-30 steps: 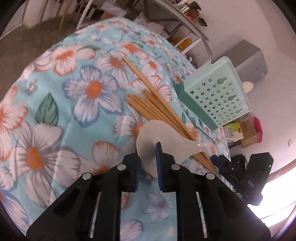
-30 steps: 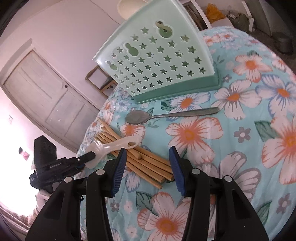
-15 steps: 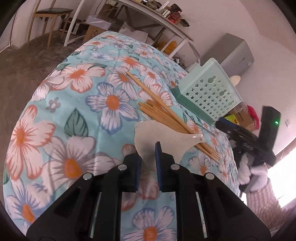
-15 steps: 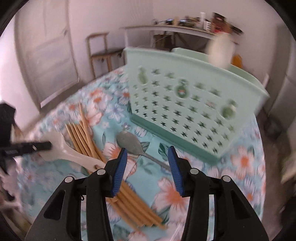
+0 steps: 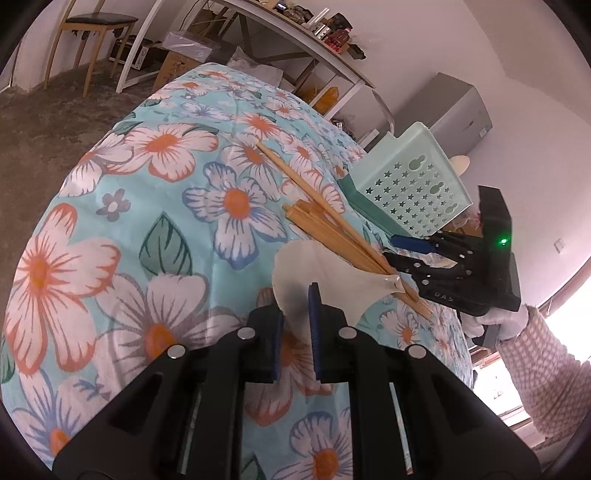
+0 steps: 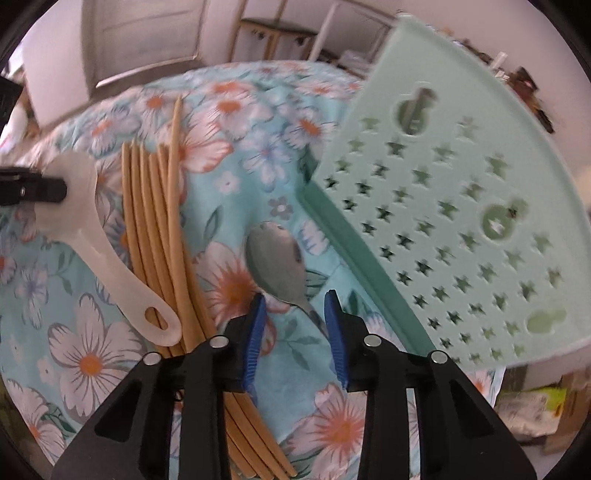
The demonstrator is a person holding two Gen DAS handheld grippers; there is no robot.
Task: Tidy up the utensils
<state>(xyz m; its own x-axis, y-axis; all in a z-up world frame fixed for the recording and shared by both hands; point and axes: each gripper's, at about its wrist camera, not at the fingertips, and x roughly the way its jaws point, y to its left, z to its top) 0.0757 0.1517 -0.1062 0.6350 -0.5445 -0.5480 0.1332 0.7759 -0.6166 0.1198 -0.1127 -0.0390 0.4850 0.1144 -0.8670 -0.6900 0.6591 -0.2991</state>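
My left gripper [image 5: 295, 314] is shut on the broad end of a white plastic rice paddle [image 5: 325, 273], which is lifted above the floral tablecloth; the paddle also shows in the right wrist view [image 6: 107, 254]. Several wooden chopsticks [image 5: 332, 229] lie in a bundle under its handle, also in the right wrist view [image 6: 159, 229]. My right gripper [image 6: 293, 321] is open, its jaws on either side of the neck of a metal spoon [image 6: 277, 262] that lies flat on the cloth. A mint green utensil basket [image 6: 461, 206] with star holes stands just right of the spoon.
The table [image 5: 110, 236] is round with a blue floral cloth and drops off at the left. The basket [image 5: 410, 188] stands at the far side. A chair [image 5: 88, 29] and a shelf with clutter stand beyond the table.
My right gripper has swung down and closer to the cloth, now straddling the spoon's neck. My left gripper still holds the paddle and has risen slightly.
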